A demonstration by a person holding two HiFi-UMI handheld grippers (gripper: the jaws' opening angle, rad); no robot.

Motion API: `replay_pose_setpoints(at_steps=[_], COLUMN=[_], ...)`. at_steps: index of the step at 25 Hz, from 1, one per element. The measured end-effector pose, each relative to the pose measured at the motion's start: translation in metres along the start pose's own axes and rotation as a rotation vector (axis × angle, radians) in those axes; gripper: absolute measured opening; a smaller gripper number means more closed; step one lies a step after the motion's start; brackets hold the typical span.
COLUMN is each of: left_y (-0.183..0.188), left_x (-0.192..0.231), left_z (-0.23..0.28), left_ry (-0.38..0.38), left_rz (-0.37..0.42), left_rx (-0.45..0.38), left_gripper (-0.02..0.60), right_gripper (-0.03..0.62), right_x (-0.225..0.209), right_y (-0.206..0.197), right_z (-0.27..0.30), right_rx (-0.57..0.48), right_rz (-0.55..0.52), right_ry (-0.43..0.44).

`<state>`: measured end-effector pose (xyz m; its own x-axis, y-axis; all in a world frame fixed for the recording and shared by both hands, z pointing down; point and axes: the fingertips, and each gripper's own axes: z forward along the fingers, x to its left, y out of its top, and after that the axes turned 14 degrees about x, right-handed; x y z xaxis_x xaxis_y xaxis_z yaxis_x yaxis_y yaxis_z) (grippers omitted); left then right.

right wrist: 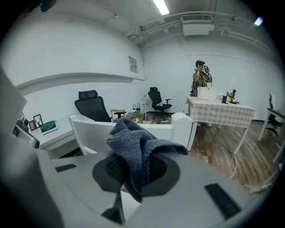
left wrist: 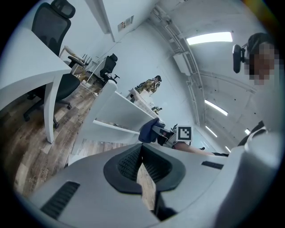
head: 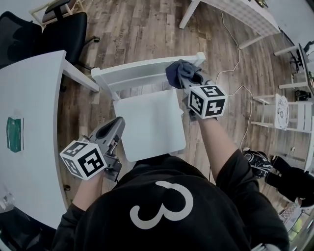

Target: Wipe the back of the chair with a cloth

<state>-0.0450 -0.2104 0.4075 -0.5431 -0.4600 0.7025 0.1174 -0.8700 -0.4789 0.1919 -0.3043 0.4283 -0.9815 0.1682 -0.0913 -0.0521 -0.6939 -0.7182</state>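
A white wooden chair stands in front of me, its back rail (head: 142,68) at the far side and its seat (head: 152,122) nearer. My right gripper (head: 189,81) is shut on a blue-grey cloth (head: 179,72), which rests against the right end of the back rail. In the right gripper view the cloth (right wrist: 133,142) bunches out of the jaws, with the rail (right wrist: 93,129) just beyond. My left gripper (head: 117,123) hangs shut and empty by the seat's left edge. The left gripper view shows the cloth (left wrist: 148,130) and chair back (left wrist: 120,111) ahead.
A white desk (head: 29,122) with a green item (head: 14,135) stands at the left, and black office chairs (head: 64,29) lie beyond it. A table (head: 245,14) and a floor cable (head: 240,63) are at the upper right, a white rack (head: 284,112) at the right. A person (right wrist: 200,78) stands far off.
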Motion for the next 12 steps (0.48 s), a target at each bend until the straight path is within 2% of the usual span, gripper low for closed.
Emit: replay_pose_setpoints(at_steps=[8,12], left_y=[-0.02,-0.022], left_x=[-0.009,-0.013], left_z=[-0.003,-0.008], left_ry=[0.037,0.066], left_rz=[-0.057,-0.071], left_rx=[-0.029,-0.06], left_gripper=[0.014,0.014], right_gripper=[0.052,0.052], right_x=[-0.029,-0.032], right_y=[-0.003,-0.001], right_z=[-0.013,-0.012], right_rx=[-0.013,-0.023], right_rz=[0.06,0.037], right_ry=[0.0,0.018])
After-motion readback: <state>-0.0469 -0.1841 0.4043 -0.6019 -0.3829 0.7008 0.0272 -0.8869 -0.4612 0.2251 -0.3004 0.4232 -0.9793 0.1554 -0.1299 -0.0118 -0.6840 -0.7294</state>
